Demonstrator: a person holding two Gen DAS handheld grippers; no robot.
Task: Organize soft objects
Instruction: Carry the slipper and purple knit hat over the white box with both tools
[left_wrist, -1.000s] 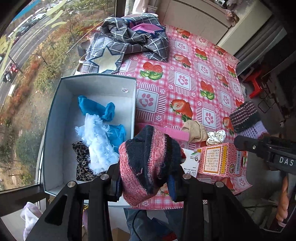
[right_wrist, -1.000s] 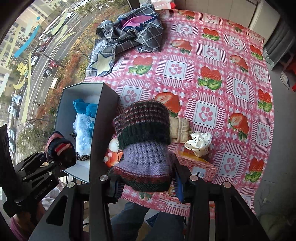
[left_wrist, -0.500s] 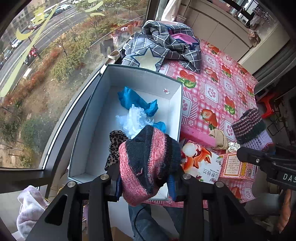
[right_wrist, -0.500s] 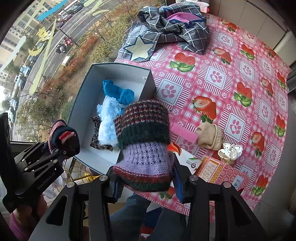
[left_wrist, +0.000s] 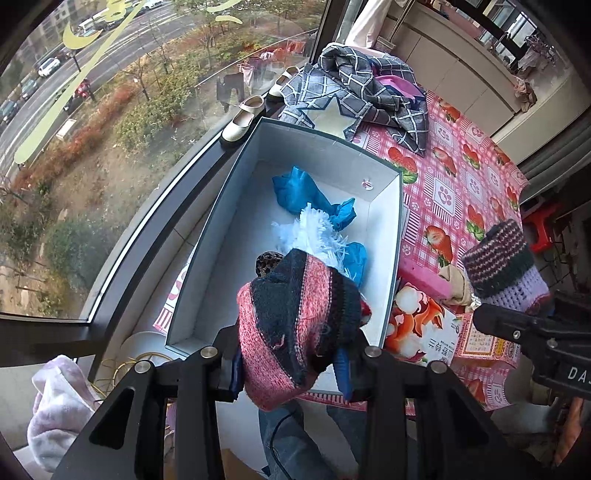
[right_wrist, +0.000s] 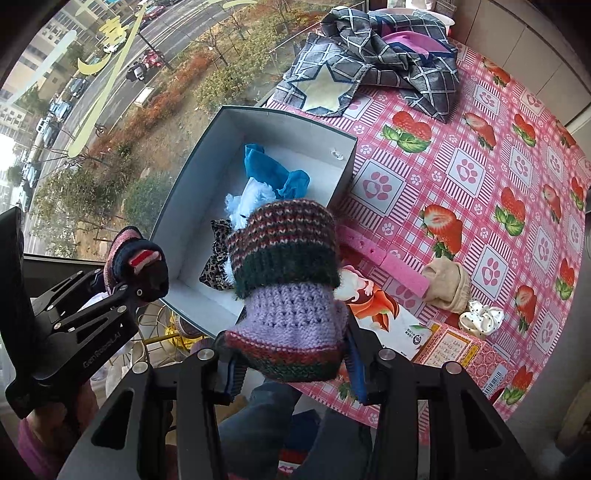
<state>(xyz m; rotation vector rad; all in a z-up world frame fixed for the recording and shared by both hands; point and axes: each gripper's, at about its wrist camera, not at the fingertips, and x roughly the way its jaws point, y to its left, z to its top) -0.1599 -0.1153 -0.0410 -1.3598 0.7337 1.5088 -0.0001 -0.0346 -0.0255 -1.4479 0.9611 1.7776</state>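
Observation:
My left gripper (left_wrist: 291, 363) is shut on a pink and navy knit piece (left_wrist: 295, 314), held above the near end of the open grey box (left_wrist: 221, 206). It also shows in the right wrist view (right_wrist: 138, 266). My right gripper (right_wrist: 291, 363) is shut on a purple, green and maroon knit piece (right_wrist: 288, 273), held above the box's near right corner (right_wrist: 343, 177). In the box lie a blue cloth (left_wrist: 306, 195), a white fluffy piece (left_wrist: 310, 236) and a leopard-print piece (right_wrist: 216, 258).
On the pink strawberry tablecloth (right_wrist: 480, 166) lie a beige sock (right_wrist: 447, 284), a white dotted scrunchie (right_wrist: 480, 319), a pink sponge strip (right_wrist: 384, 258), printed packets (right_wrist: 454, 354) and a grey checked garment (right_wrist: 369, 62). A window borders the left side. Shoes (left_wrist: 240, 122) sit on the sill.
Both grippers have moved left, from over the tablecloth to over the box, each still holding its knit piece.

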